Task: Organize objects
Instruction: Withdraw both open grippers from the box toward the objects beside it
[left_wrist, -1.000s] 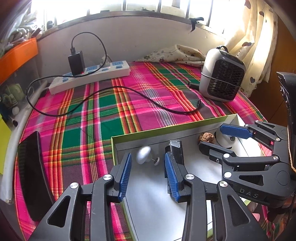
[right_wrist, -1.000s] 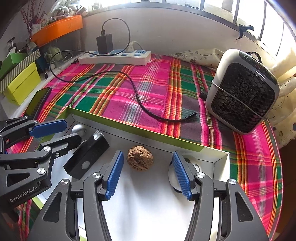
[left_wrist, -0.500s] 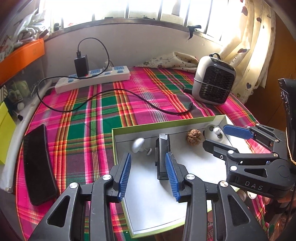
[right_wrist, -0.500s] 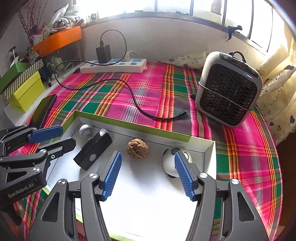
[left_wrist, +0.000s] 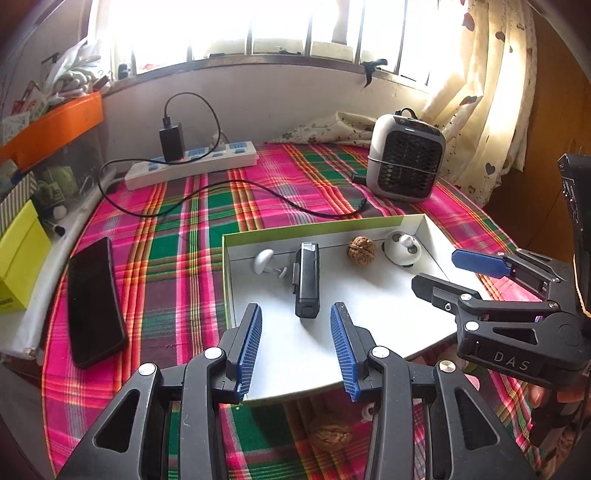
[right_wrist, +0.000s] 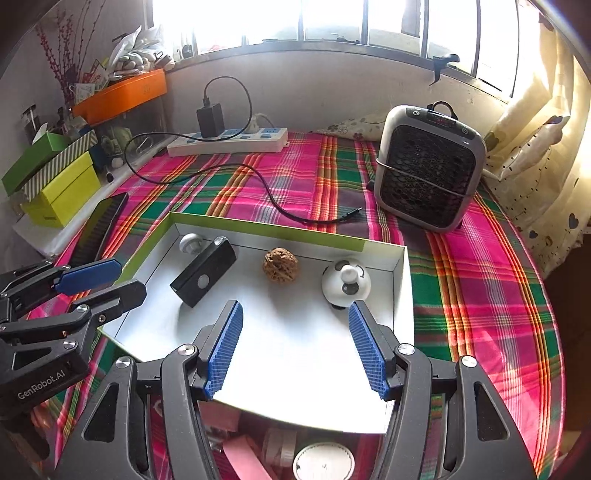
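Note:
A shallow white box with a green rim (left_wrist: 314, 225) (right_wrist: 266, 227) lies on the plaid cloth. Along its far side lie a small white knob (left_wrist: 263, 260) (right_wrist: 190, 242), a black rectangular device (left_wrist: 307, 282) (right_wrist: 205, 275), a walnut (left_wrist: 361, 250) (right_wrist: 280, 265) and a round white toy with grey spots (left_wrist: 402, 248) (right_wrist: 346, 282). My left gripper (left_wrist: 295, 349) is open and empty above the box's near edge, just short of the black device. My right gripper (right_wrist: 295, 347) is open and empty above the box's near part, with the toy just beyond its right fingertip.
A black phone (left_wrist: 94, 301) (right_wrist: 101, 227) lies left of the box. A small heater (left_wrist: 406, 162) (right_wrist: 428, 166), a power strip with charger (left_wrist: 192, 164) (right_wrist: 229, 142) and a black cable (right_wrist: 280, 210) sit behind. Another walnut (left_wrist: 330, 435) lies under the near edge.
Both grippers have pulled back and up from the box, still open and empty. The objects in the box have stayed in place and look farther away.

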